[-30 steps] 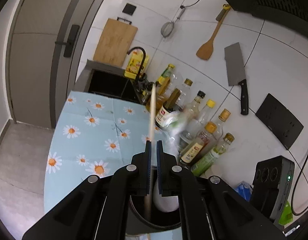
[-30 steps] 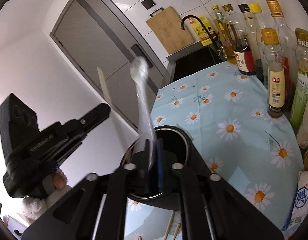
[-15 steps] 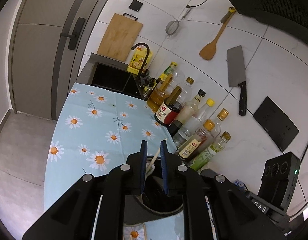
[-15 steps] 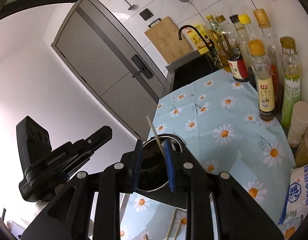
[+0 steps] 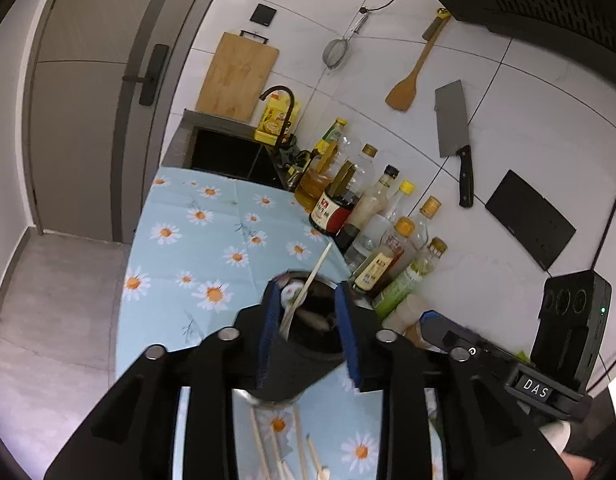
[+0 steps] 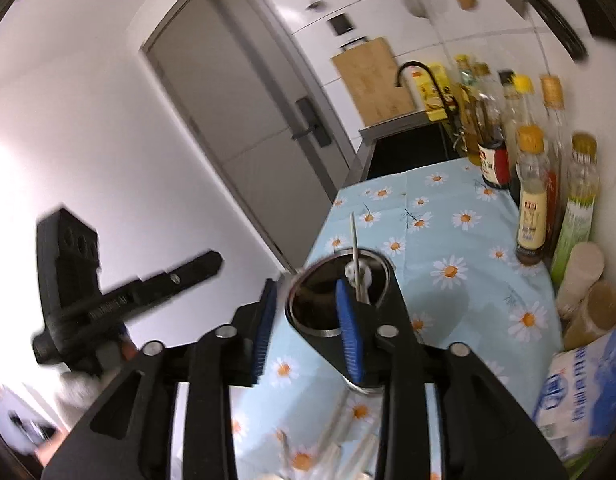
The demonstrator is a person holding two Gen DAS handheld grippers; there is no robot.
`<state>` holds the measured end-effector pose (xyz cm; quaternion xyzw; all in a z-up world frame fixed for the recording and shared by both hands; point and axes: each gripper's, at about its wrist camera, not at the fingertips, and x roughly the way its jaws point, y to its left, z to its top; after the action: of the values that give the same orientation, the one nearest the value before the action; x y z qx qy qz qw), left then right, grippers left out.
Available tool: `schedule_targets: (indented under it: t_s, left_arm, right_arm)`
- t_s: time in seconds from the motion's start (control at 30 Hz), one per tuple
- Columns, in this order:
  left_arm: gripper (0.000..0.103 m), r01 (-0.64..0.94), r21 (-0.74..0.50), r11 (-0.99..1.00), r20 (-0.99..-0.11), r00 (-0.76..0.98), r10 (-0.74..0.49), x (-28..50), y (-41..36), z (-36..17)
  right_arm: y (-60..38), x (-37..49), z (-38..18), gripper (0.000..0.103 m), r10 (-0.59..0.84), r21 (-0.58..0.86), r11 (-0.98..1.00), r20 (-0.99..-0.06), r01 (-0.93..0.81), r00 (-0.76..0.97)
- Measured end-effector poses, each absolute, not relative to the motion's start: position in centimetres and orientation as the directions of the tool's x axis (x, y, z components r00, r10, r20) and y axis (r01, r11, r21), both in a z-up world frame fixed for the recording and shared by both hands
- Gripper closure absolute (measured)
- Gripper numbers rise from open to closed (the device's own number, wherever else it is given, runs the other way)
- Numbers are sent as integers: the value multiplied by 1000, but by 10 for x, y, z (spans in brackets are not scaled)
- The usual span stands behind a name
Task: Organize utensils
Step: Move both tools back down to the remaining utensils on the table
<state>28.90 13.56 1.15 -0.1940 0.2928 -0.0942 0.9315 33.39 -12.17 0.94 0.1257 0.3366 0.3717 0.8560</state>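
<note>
From the left wrist camera, the left gripper is hovering over a dark cylindrical utensil holder, its blue-padded fingers spread wide on either side of the rim and gripping nothing. A wooden chopstick is leaning out of the holder toward a row of sauce bottles, with a white spoon lying inside beside it. More chopsticks are lying loose on the daisy-print tablecloth just below the holder. A cleaver and a wooden spatula are hanging on the tiled wall.

From the right wrist camera, which is blurring with motion, the right gripper is also standing open and empty; one of its blue pads is crossing in front of the holder while the other is sitting just left of it. The chopstick is standing almost upright in the holder. The left gripper is showing off to the left, well apart from the cloth.
</note>
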Motion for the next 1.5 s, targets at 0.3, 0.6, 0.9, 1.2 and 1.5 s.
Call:
schedule_targets:
  t_s: [0.3,0.6,0.9,1.2,1.5]
  left_arm:
    - [70,12,-424,906,-561,782,-273,240,148,-11]
    - [67,-77,-493,867,-655,688,-311,209,159,-58]
    - [67,-198,-521,830,-806,435,-402,214,147,-135]
    - [69,-292,-563,773,-825,255,-504,230,140,-181]
    - [71,-395,-489,778,-867,123,-483,246,132,-198]
  right_arm:
    - [-104,302,-8,65,661,309,696,-630,-648,409]
    - [-99,282,-45,65,634,354,708,-700,-611,329]
    - [-115,265,-89,65,636,461,727,-732,-509,245]
    - [-150,246,-110,65,651,546,746,-719,-382,243]
    - [-186,237,-105,65,689,613,723,-671,-319,273]
